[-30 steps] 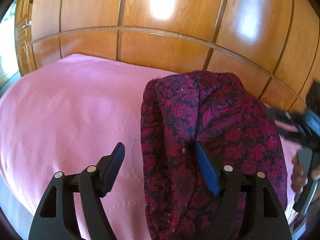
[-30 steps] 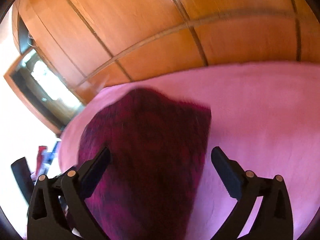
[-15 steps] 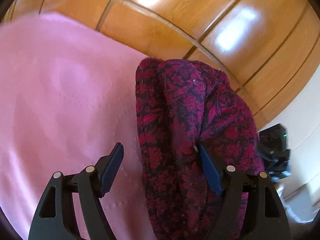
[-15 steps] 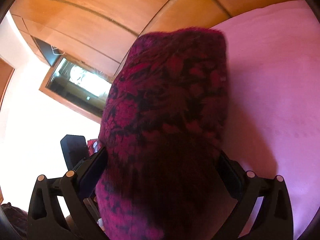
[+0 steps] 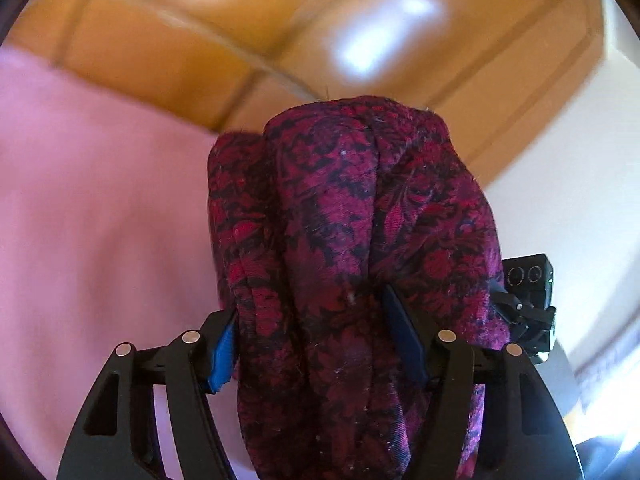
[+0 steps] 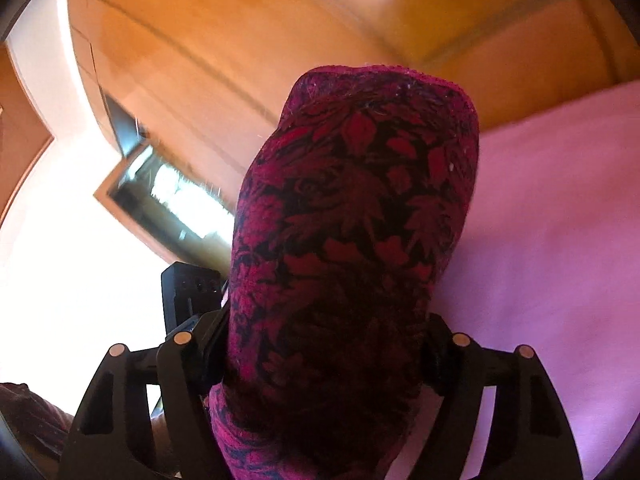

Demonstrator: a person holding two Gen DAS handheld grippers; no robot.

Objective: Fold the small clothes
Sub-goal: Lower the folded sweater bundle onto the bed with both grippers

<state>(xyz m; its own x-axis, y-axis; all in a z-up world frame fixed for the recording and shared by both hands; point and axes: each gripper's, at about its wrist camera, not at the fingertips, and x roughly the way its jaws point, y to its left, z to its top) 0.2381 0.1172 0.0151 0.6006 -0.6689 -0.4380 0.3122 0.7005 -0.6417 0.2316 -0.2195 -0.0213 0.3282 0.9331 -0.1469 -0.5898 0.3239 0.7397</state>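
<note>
A: Left wrist view, item one?
B: Left gripper (image 5: 308, 340), jaws just closing, pinching a thick fold of the dark red floral garment (image 5: 360, 240). The bundle stands up over the pink bedspread (image 5: 100, 220), wooden panelling (image 5: 180, 60) behind.

A: Right wrist view?
B: Right gripper (image 6: 324, 356), jaws likewise just closing, clamped on the same garment (image 6: 352, 220) from its other side. Left unit's housing (image 6: 188, 292) shows beside it.

A: Progress?
B: Cloth appears doubled into several layers, gathered, seemingly lifted. Judged late-stage; remaining: set down flat, release.
</note>
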